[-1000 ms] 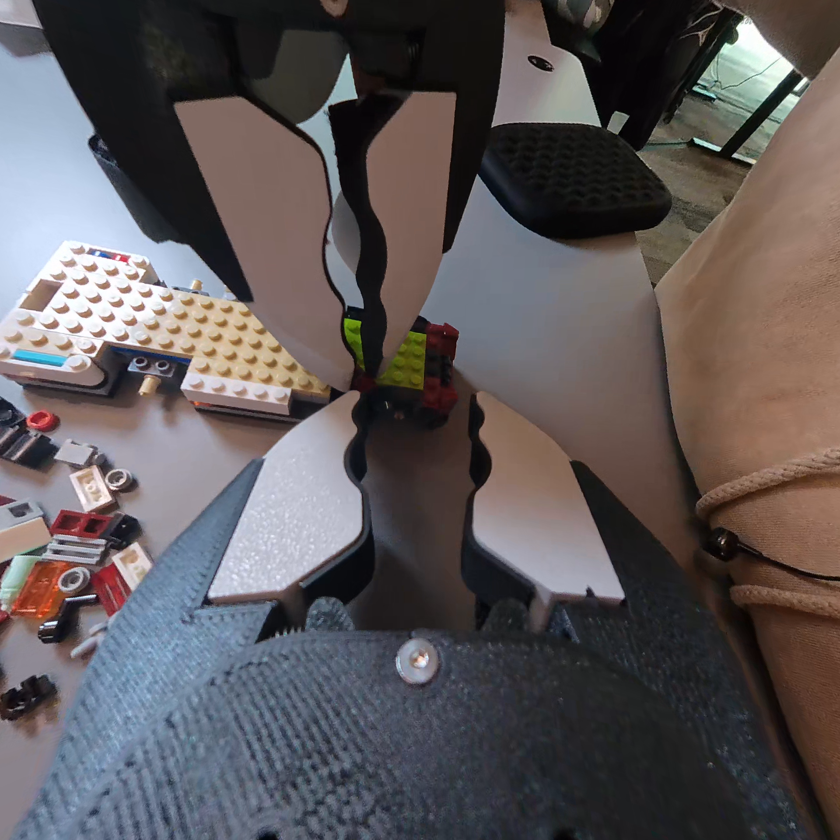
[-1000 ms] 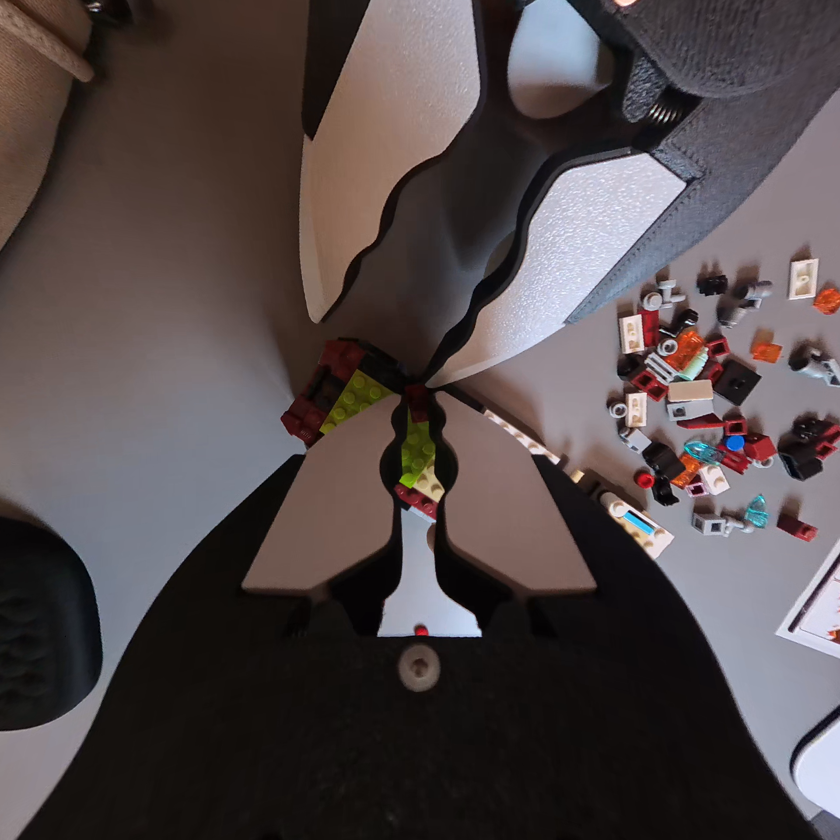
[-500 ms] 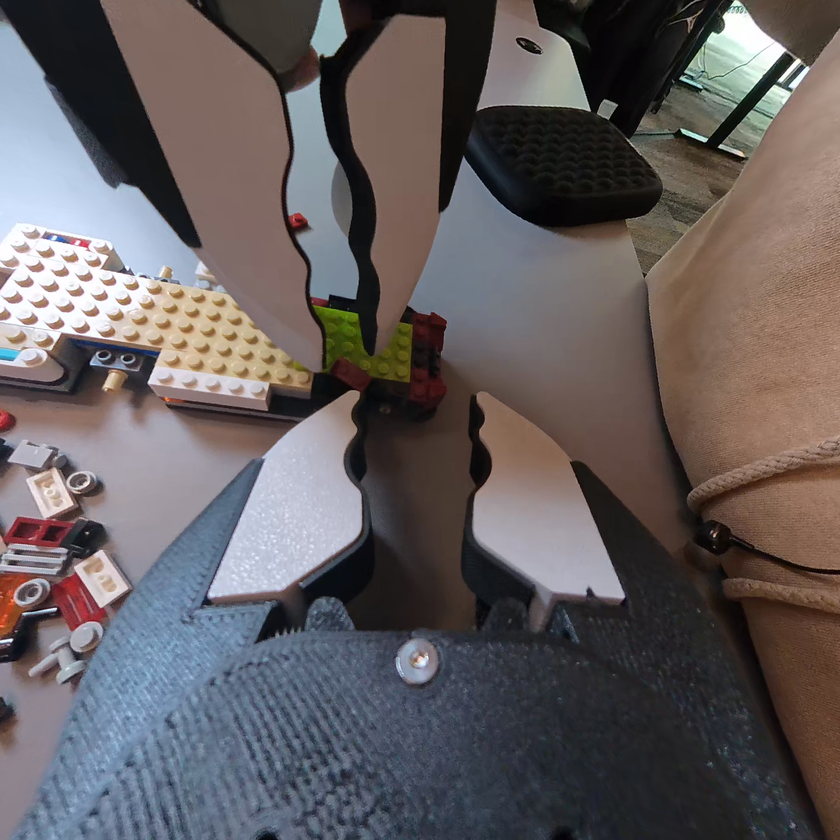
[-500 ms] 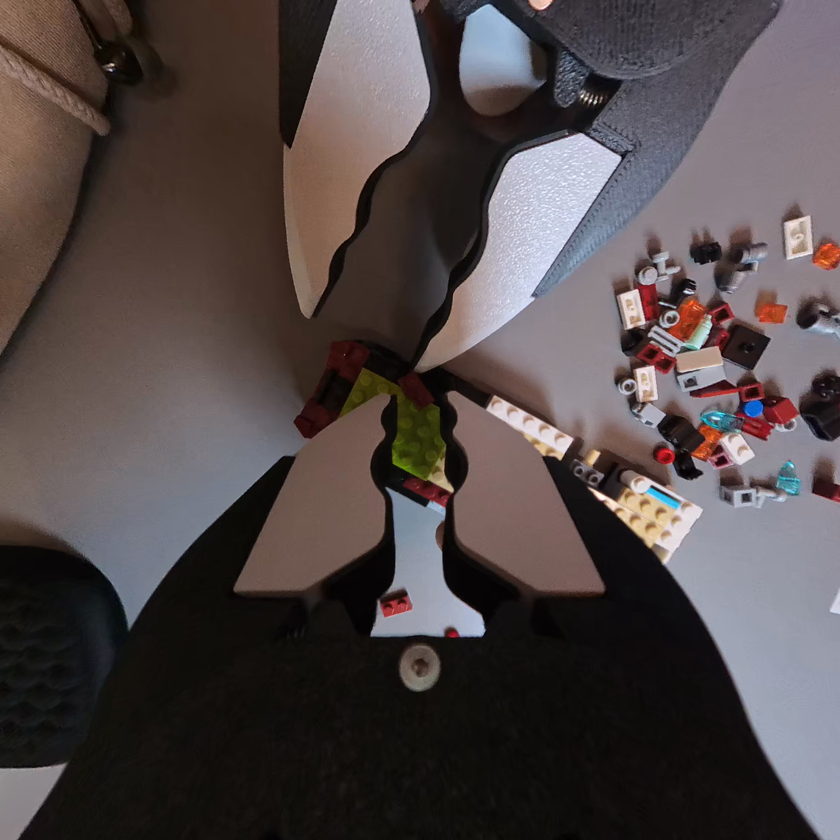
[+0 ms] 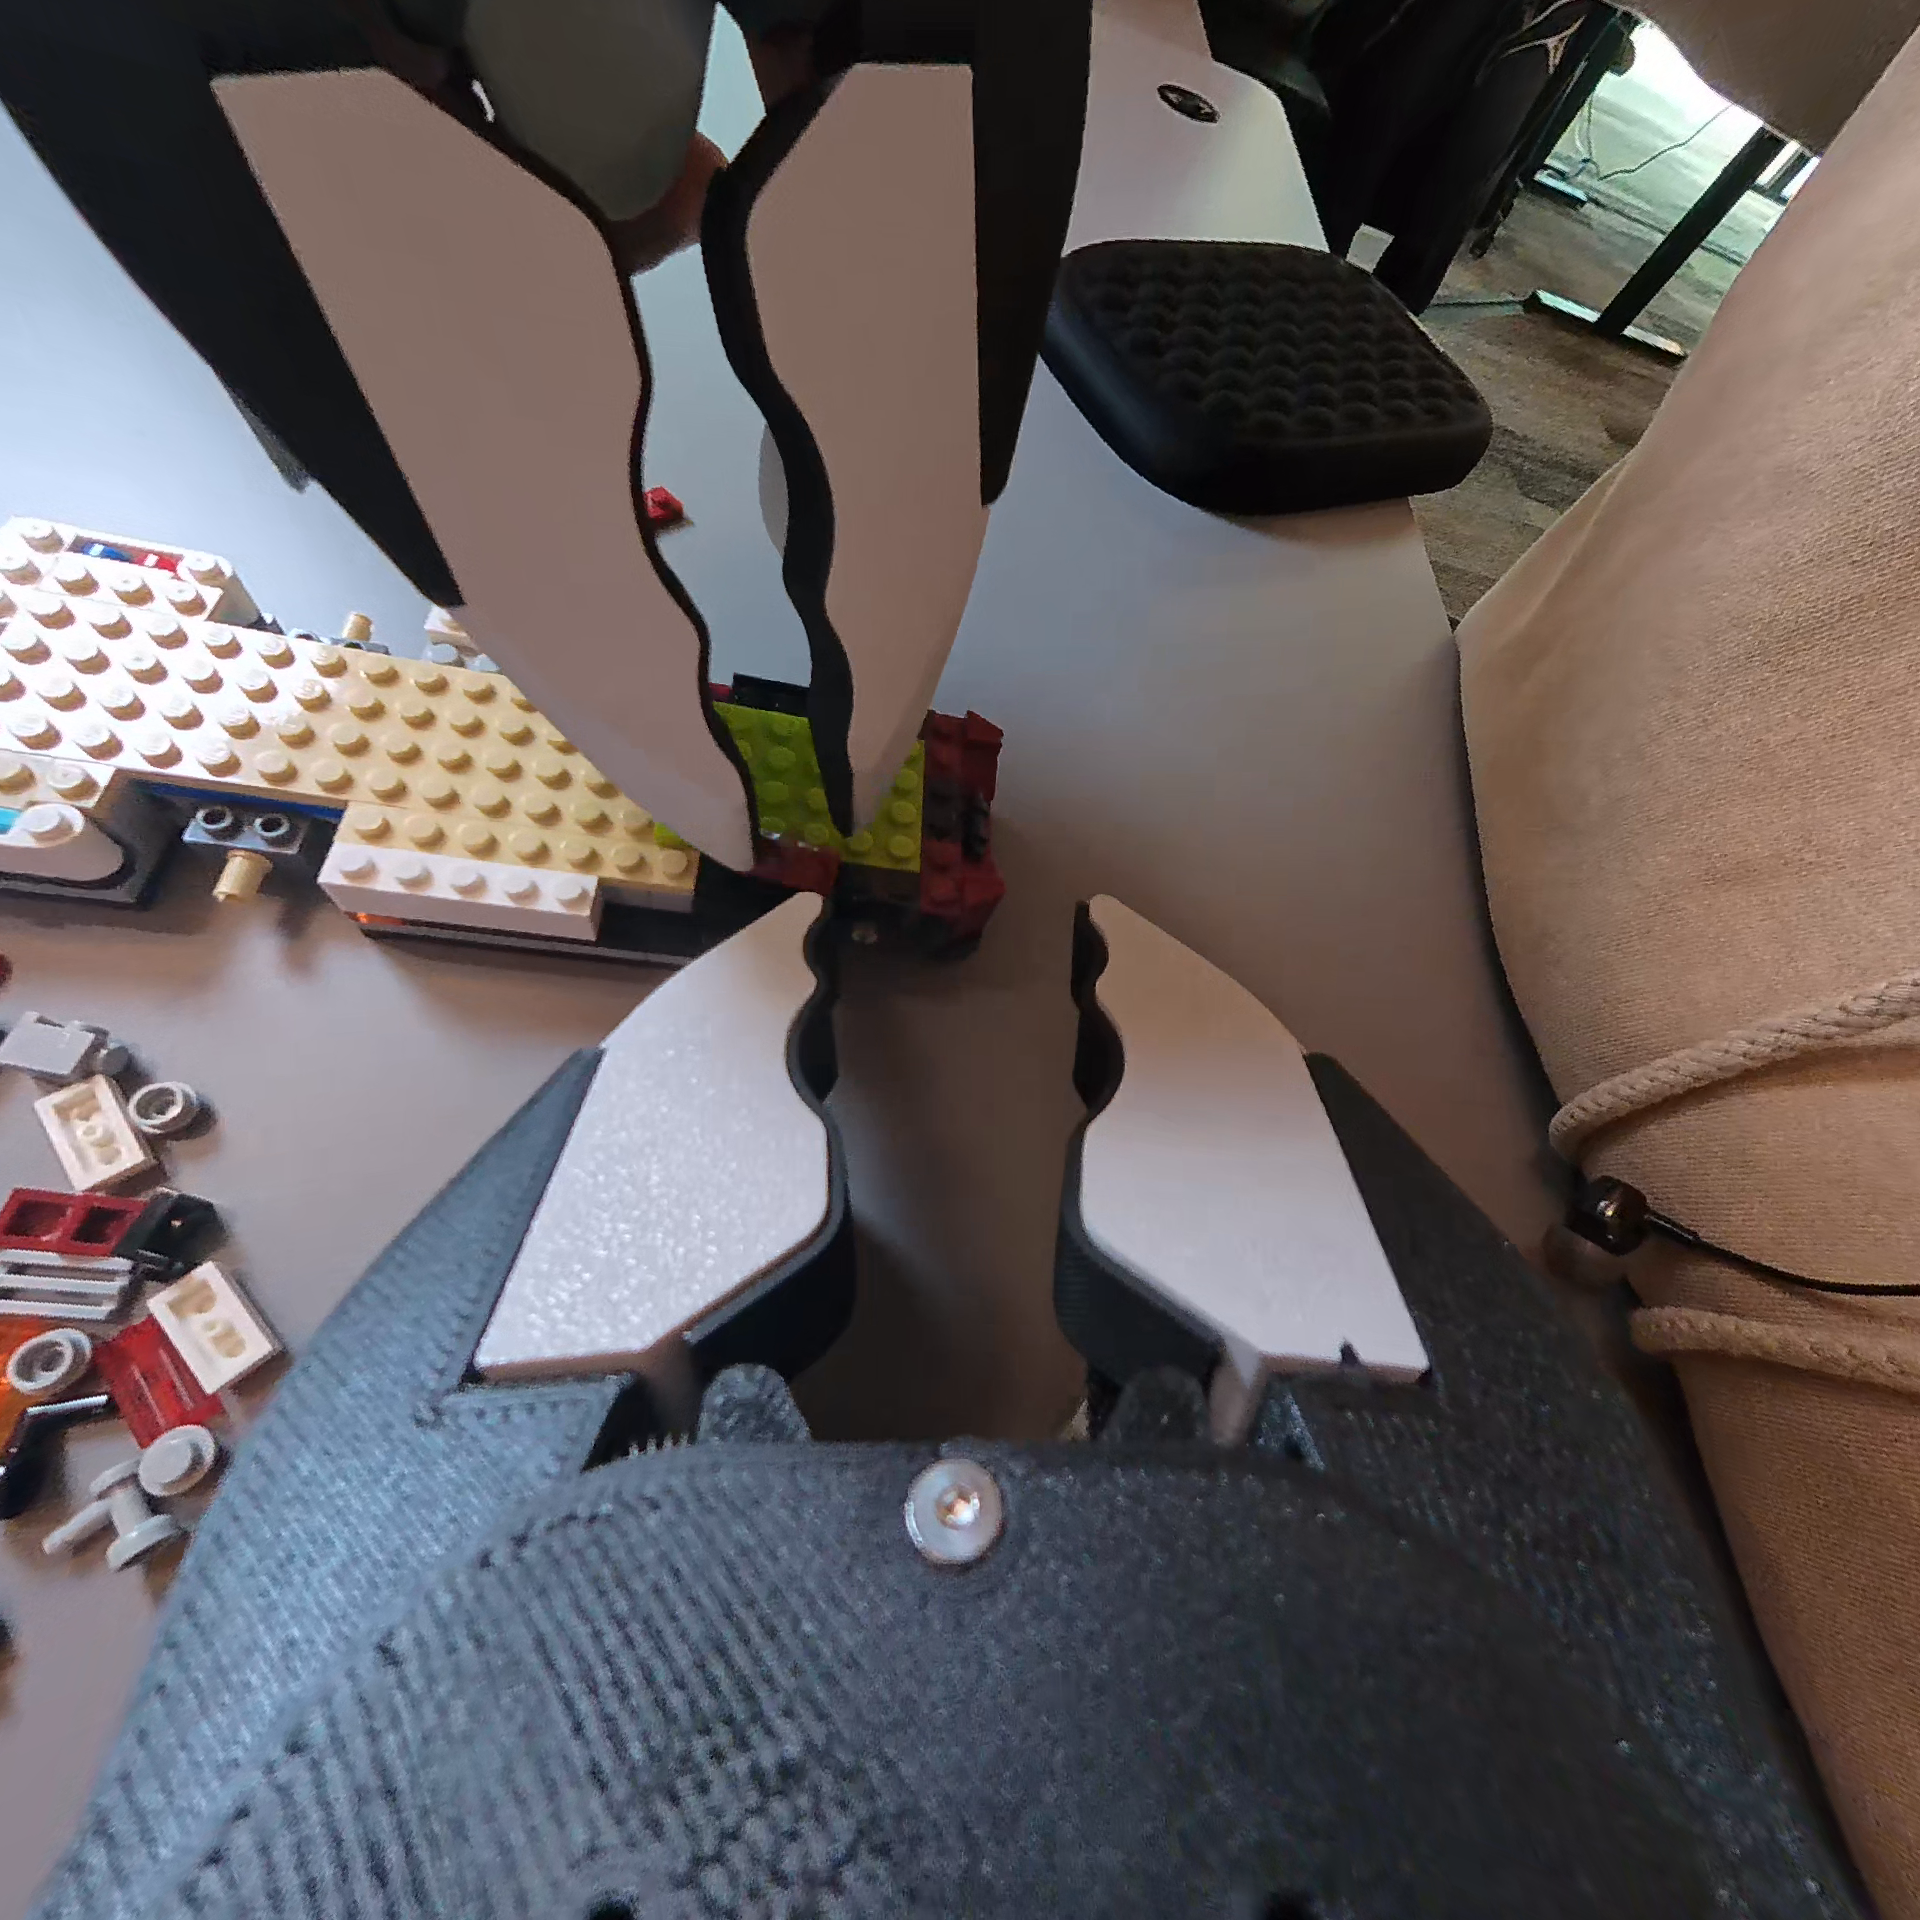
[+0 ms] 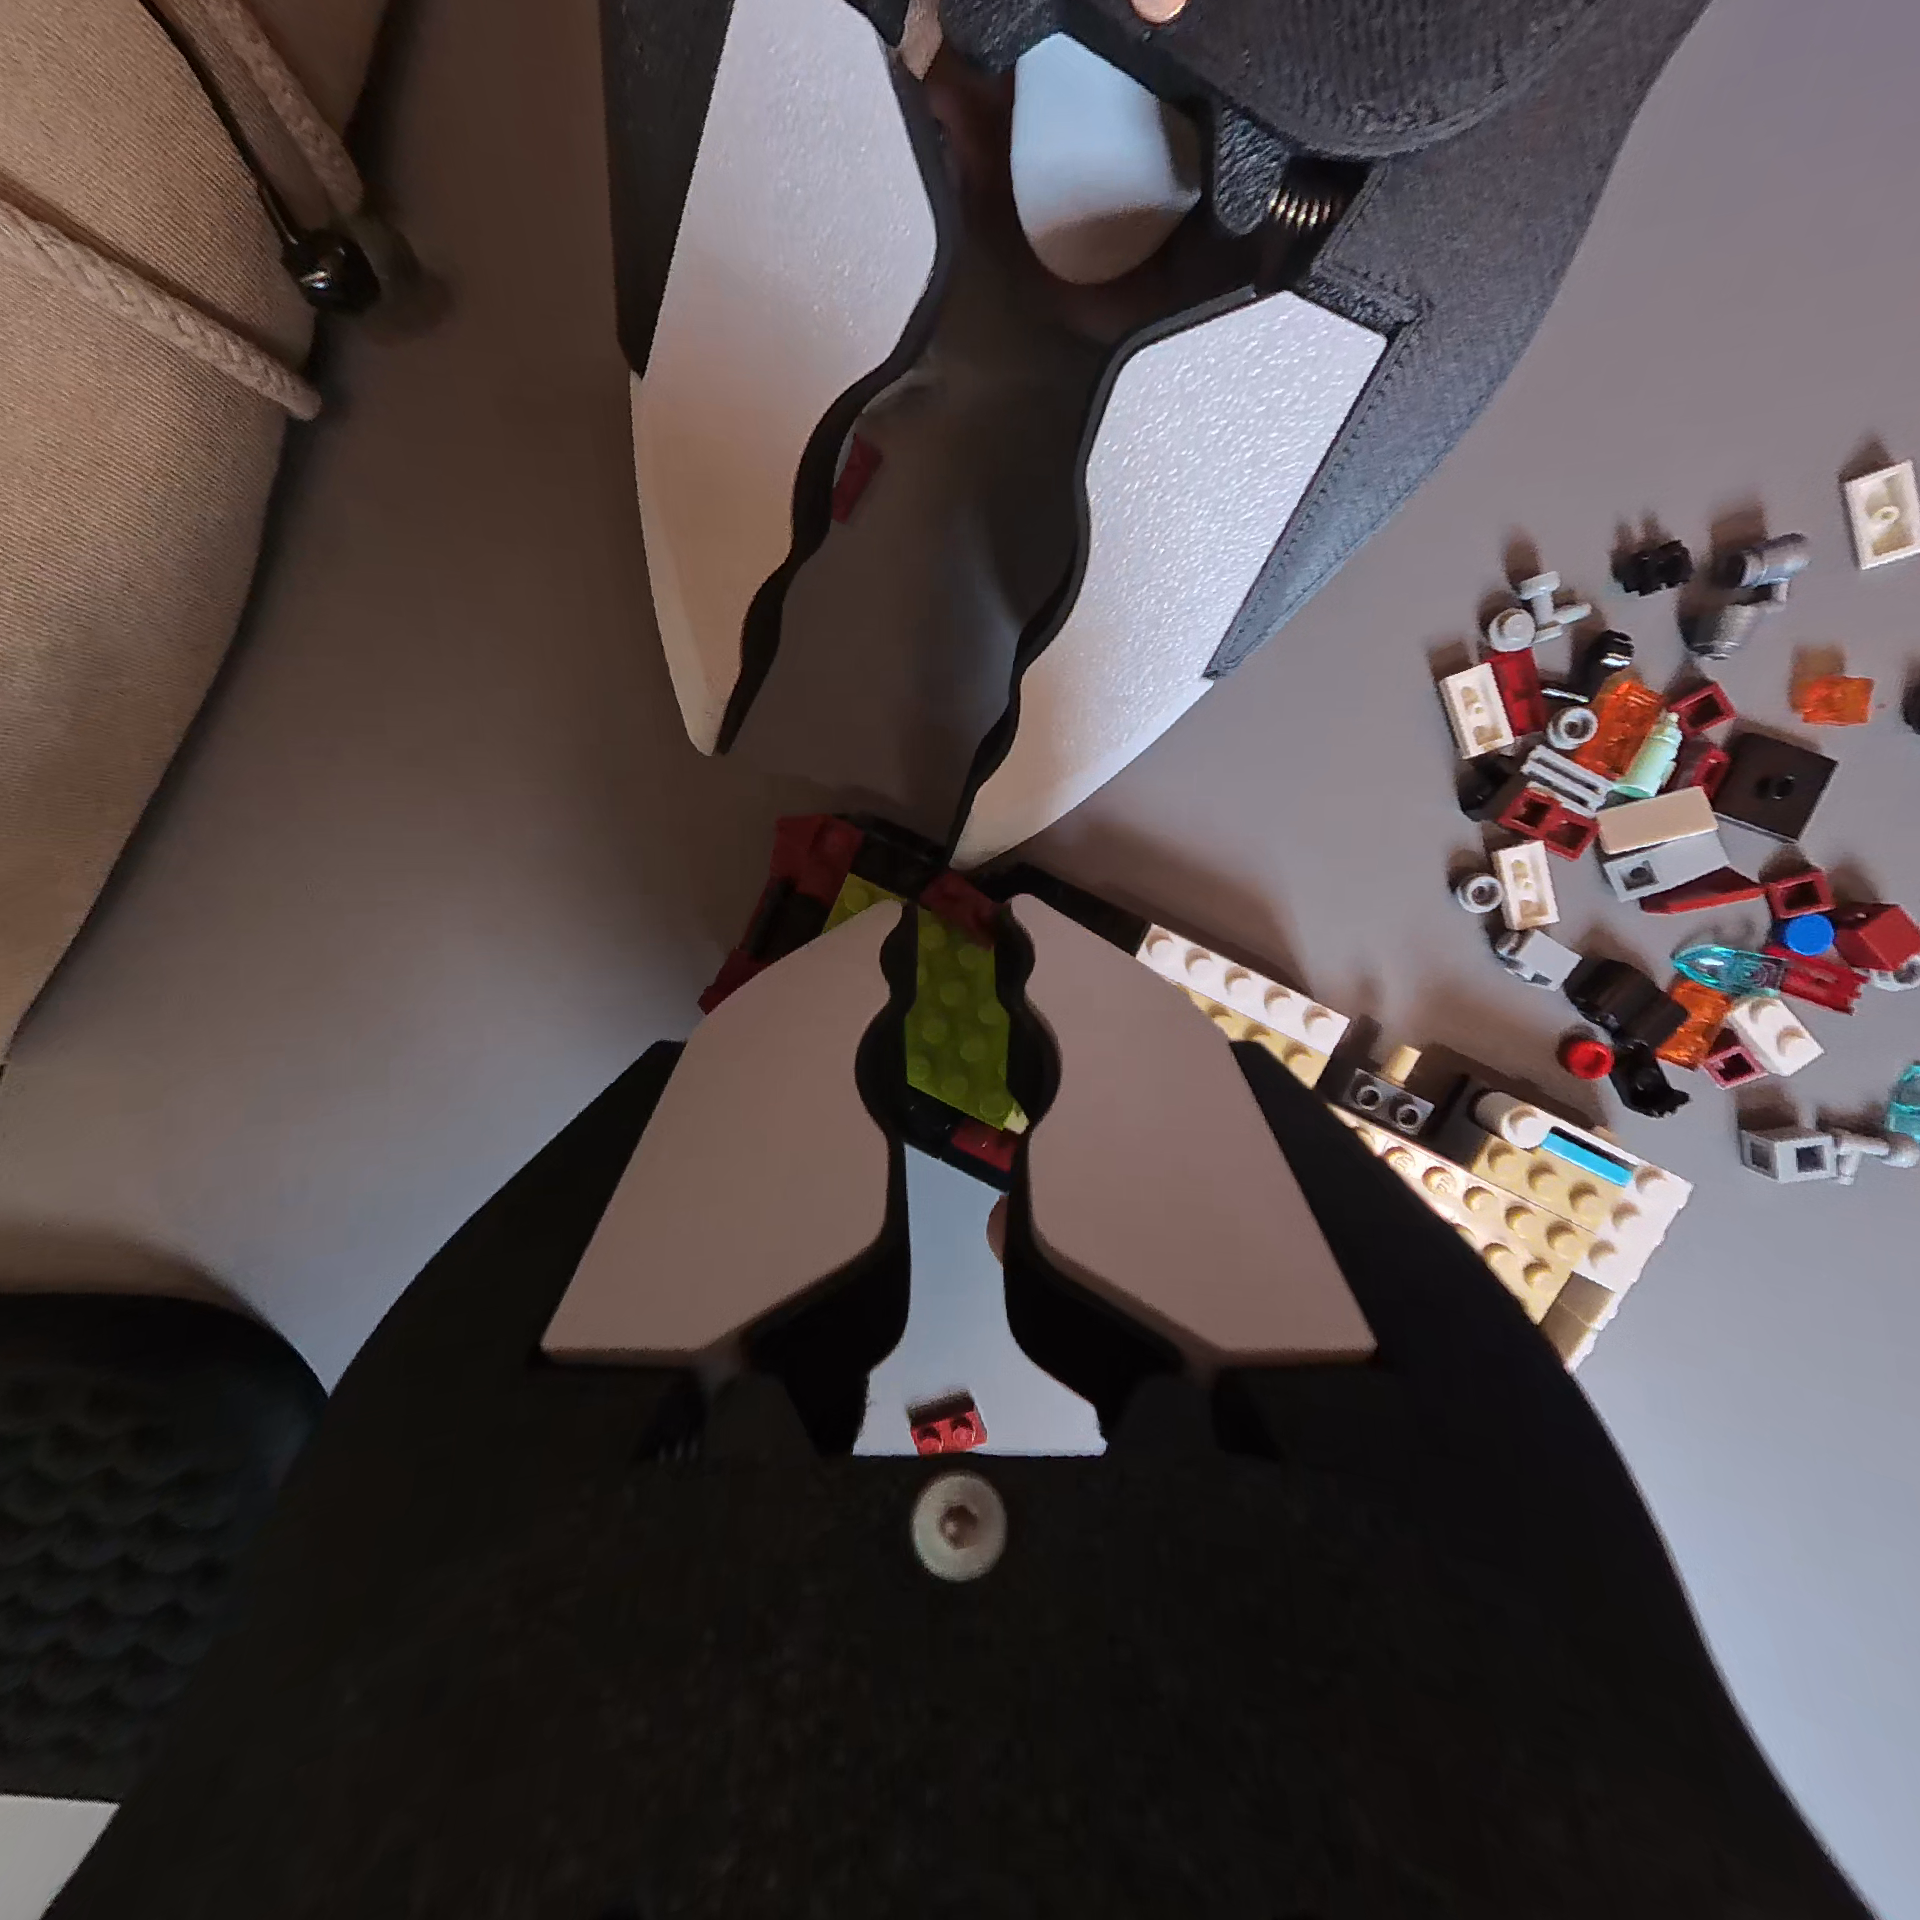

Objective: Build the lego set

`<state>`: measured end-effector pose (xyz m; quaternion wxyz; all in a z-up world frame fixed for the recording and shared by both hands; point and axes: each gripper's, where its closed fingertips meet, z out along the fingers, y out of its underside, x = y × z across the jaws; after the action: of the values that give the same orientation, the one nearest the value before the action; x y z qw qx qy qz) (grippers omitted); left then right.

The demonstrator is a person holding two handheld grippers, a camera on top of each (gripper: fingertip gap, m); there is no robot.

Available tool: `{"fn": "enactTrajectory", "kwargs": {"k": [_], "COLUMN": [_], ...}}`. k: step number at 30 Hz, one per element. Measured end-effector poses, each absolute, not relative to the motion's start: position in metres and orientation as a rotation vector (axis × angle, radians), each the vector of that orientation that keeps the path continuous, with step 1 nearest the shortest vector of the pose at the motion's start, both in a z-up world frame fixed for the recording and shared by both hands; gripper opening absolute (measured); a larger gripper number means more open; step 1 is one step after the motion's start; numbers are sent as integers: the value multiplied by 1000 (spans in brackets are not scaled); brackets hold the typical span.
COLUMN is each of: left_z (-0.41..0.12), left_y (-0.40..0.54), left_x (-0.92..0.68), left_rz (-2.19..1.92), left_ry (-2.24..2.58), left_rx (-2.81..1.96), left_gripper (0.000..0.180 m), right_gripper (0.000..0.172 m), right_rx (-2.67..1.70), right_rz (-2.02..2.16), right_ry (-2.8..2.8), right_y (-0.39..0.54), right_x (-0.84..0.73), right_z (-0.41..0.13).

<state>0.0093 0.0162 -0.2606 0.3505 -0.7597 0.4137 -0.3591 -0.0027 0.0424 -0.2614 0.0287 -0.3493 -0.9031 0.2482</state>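
**Right tongs re-spread over the small model; left tongs unchanged**

Since a second ago your right tongs (image 6: 956, 909) have parted a little wider and tipped back over the lime and dark red model (image 5: 935, 821). Your left tongs (image 5: 945, 914) have kept the same wide spread.

- Left tongs: released, nothing between the fingers; the left fingertip (image 5: 800, 920) sits just beside the model's near corner.
- Right tongs: tips down on the model's lime top, a small dark red plate (image 6: 961, 902) at the tips. You cannot tell whether they pinch it.
- Model: on the table (image 5: 1195, 779), against the end of the tan plate build (image 5: 312, 727).
- Assembled: the model and the tan build.
- Unbuilt: the pile of loose pieces (image 6: 1662, 831), and one dark red brick (image 6: 945, 1434) apart from it, on the table behind the right tongs.
- Left wrist view only: the model's side wall, the full stud field of the tan build, and the floor past the black pad (image 5: 1257, 374).
- Right wrist view only: the whole spread of the pile, seen from above.
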Motion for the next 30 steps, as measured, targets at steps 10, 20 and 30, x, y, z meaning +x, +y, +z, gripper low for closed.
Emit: {"fn": "enactTrajectory", "kwargs": {"k": [10,20,30], "left_z": [-260,-258,-276], "left_y": [17,14,24], "left_x": [8,6,-43], "left_rz": [-933,-940,-634], "left_ry": [1056,1071,1088], "left_rx": [-1965,-1959,-2142], "left_gripper": [43,43,43], "right_gripper": [15,16,18], "right_rx": [-1098,-1112,-1141], "right_rz": [757,760,762], "right_ry": [-2778,-2767,-2655], "right_y": [45,46,41], "right_x": [0,-3,-15], "right_z": [-261,-258,-251]}}
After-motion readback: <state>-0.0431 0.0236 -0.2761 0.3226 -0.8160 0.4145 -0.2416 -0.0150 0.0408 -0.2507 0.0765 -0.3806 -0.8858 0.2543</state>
